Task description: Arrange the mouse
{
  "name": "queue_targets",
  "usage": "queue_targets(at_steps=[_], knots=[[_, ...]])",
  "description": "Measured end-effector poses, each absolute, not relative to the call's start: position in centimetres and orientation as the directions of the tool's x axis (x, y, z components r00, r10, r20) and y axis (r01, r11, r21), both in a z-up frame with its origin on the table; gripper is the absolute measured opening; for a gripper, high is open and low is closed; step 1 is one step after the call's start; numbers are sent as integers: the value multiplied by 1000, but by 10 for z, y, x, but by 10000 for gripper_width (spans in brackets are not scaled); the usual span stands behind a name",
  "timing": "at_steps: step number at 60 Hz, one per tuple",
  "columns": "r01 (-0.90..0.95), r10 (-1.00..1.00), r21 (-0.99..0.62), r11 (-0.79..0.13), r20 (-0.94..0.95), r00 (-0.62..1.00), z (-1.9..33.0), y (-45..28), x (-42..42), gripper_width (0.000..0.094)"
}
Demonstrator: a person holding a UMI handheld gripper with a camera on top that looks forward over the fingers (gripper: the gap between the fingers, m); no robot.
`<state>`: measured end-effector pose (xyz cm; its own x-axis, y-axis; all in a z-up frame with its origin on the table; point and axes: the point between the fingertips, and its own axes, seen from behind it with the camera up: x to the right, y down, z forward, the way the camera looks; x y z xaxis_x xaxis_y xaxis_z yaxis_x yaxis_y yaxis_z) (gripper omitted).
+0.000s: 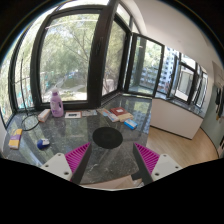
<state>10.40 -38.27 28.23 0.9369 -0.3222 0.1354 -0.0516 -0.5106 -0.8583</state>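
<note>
Hand-held gripper (111, 158) wide open, empty.

Hand-held gripper (113, 160), magenta ribbed pads (77, 155)

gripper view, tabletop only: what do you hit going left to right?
Yellow item → blue object → pink bottle → dark round mat → stack of books. The open tool hangs above the glass table, holding nothing.

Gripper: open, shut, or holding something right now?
Gripper: open, holding nothing; it hangs above the glass table, with only tabletop showing between the pink pads.
</note>
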Motion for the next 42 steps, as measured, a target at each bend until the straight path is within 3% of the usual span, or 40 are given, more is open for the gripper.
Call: queue_targets(at_steps=[9,20,33,42], knots=[[-75,-337,-843,-532,129,933,265,-394,103,853],[-88,-307,-809,-581,117,945,205,-413,72,857],[-94,-159,-760,-644,13,987,109,-399,-45,854],[-58,-31,-777,-626,-49,998,75,-352,-148,857]])
